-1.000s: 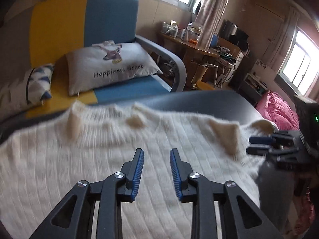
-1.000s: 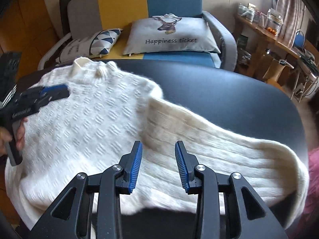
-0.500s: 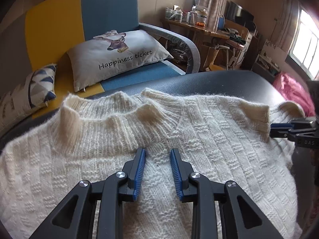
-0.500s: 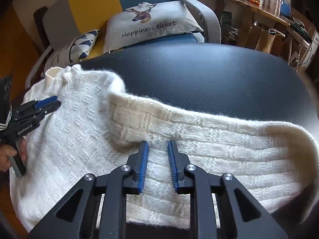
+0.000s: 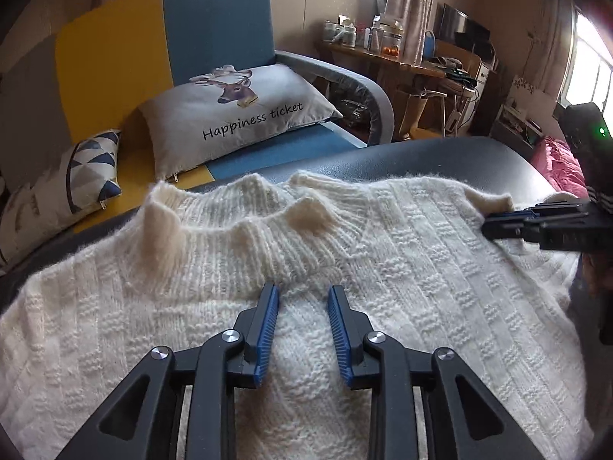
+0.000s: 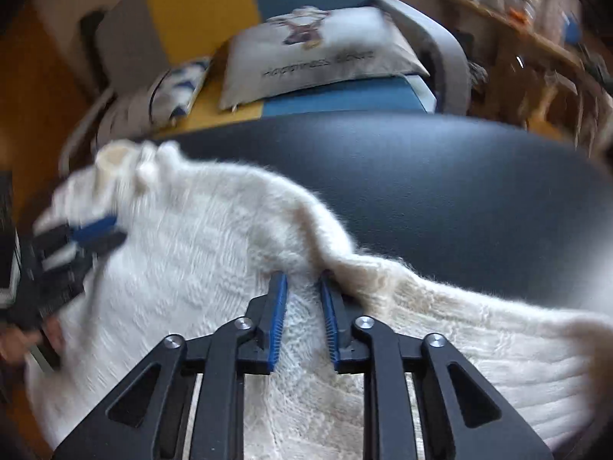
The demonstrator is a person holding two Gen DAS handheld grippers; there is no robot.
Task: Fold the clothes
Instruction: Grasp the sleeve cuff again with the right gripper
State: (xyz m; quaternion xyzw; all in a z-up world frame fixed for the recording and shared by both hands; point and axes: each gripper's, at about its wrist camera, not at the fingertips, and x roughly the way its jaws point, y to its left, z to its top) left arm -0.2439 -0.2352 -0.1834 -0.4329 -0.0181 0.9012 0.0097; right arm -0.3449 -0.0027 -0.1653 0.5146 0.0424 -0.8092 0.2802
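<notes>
Sweater (image 5: 402, 268), cream knit, spread front-up on dark surface (image 6: 421, 176), collar at 12 o'clock, sleeve trailing toward 3; left tongs (image 5: 302, 303) apart, resting below collar, seemingly steadying; right tongs (image 6: 302, 287) nearly together, pinching sleeve root, likely for folding inward.

Fuzzy textured-knit cream sweater (image 5: 383, 268), smooth matt dark table (image 6: 440, 176), ribbed blue pads (image 5: 268, 329), printed cloth cushion (image 5: 245, 115)

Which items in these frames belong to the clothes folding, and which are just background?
In the job:
white knit sweater
its sleeve
left gripper
right gripper
dark table

Lying about:
deer pillow
triangle-pattern pillow
blue and yellow sofa
cluttered wooden desk
pink bundle
</notes>
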